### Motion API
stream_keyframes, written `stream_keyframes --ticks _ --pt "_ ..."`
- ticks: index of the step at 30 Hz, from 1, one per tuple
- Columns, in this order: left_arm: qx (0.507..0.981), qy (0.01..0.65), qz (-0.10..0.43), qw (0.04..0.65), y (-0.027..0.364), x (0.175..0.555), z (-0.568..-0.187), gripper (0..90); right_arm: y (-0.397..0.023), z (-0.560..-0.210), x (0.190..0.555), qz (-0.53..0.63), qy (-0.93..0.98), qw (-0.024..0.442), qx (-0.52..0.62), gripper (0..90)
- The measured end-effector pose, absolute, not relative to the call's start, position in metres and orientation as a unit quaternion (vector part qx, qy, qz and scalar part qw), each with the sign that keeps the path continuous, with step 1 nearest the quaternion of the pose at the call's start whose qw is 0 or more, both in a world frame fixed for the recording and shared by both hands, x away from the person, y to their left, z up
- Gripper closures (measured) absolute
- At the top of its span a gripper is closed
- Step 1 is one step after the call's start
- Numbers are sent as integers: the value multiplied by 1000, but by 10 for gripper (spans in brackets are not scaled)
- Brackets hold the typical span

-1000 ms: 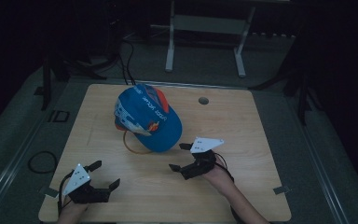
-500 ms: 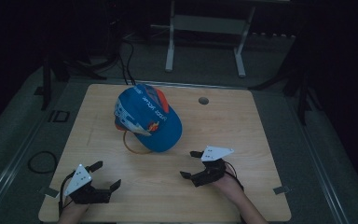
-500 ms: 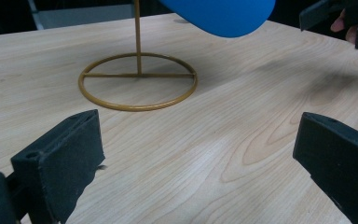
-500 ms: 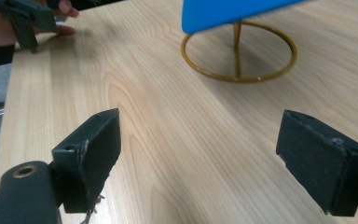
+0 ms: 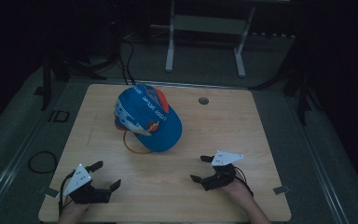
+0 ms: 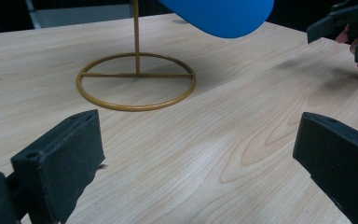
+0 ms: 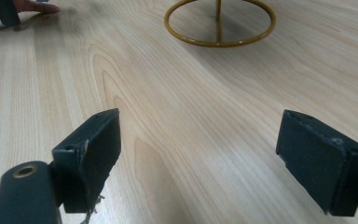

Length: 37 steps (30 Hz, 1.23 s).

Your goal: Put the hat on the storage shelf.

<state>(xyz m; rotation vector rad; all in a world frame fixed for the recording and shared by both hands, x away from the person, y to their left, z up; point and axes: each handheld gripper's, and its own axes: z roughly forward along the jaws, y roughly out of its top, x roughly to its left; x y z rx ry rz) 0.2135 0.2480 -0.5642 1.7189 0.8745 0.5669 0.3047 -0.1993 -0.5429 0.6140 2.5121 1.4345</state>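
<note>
The counter [image 5: 270,140] is a pale wooden top with a small round hole [image 5: 203,100] near its far edge.

The cap [image 5: 147,116] is the biggest thing on it: bright blue, with white lettering across the crown, a white and orange patch low on the front and an orange panel on its far side. It sits on a thin gold wire stand [image 5: 135,143], left of the hole and toward the counter's far half. Its long axis runs diagonally, from the far left down to the near right; the brim end points near-right and dips below the crown. In the left gripper view the blue brim [image 6: 219,16] hangs over the counter, clear of the wood, past the stand's ring base [image 6: 136,81] and upright rod.

The right hand-held gripper [image 5: 204,169] lies near the counter's front edge, right of the cap and well apart from it, jaws spread wide with nothing between them.

The left hand-held gripper [image 5: 106,175] lies at the near left corner, also spread and holding nothing, its jaws facing the stand.
</note>
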Motion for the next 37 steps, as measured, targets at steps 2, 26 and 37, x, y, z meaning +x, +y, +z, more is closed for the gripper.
stream_keyframes --ticks 2,26,37 --pt "722 368 239 536 248 214 -564 20 -202 -545 303 483 846 92 207 139" --pt "722 366 240 536 249 213 -564 20 -244 -558 300 490 845 112 182 140" --pt "723 367 238 534 249 214 -565 20 -253 -561 306 498 836 107 206 140"
